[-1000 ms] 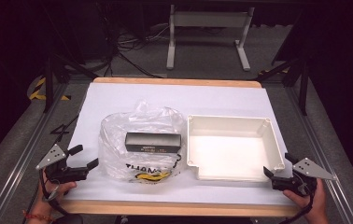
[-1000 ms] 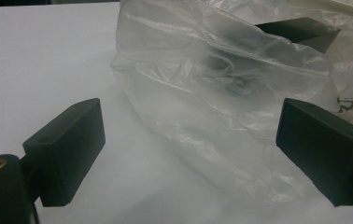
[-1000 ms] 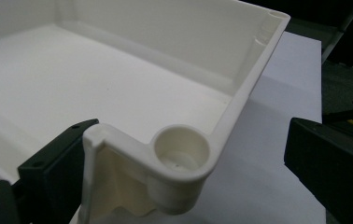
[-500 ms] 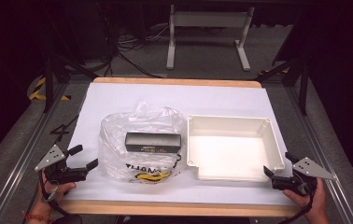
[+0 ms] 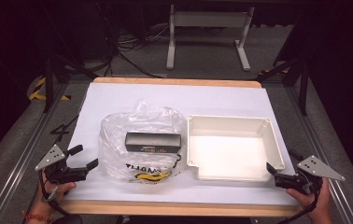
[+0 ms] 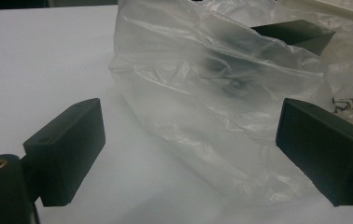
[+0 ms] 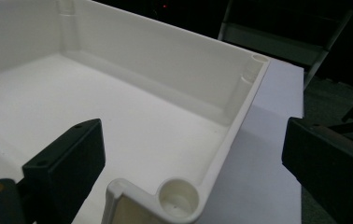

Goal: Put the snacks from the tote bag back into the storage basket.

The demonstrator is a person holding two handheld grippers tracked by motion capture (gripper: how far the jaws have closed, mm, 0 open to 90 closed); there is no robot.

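Observation:
A clear plastic bag (image 5: 142, 135) lies on the white table cover, with a long black box (image 5: 152, 141) showing through it. To its right stands a shallow white tray (image 5: 230, 119), nothing in it. My left gripper (image 5: 85, 157) is open at the table's front left, its jaws turned toward the bag's left side. In the left gripper view the left gripper (image 6: 195, 154) frames the crumpled bag (image 6: 221, 93), with the box (image 6: 296, 35) behind. My right gripper (image 5: 282, 161) is open at the tray's front right corner. In the right gripper view that tray corner (image 7: 179, 198) sits between the right gripper's (image 7: 198, 163) jaws.
The wooden table edge (image 5: 174, 207) runs along the front. Metal rails flank the table on both sides. A grey stand (image 5: 207, 37) and cables sit on the floor beyond the far edge.

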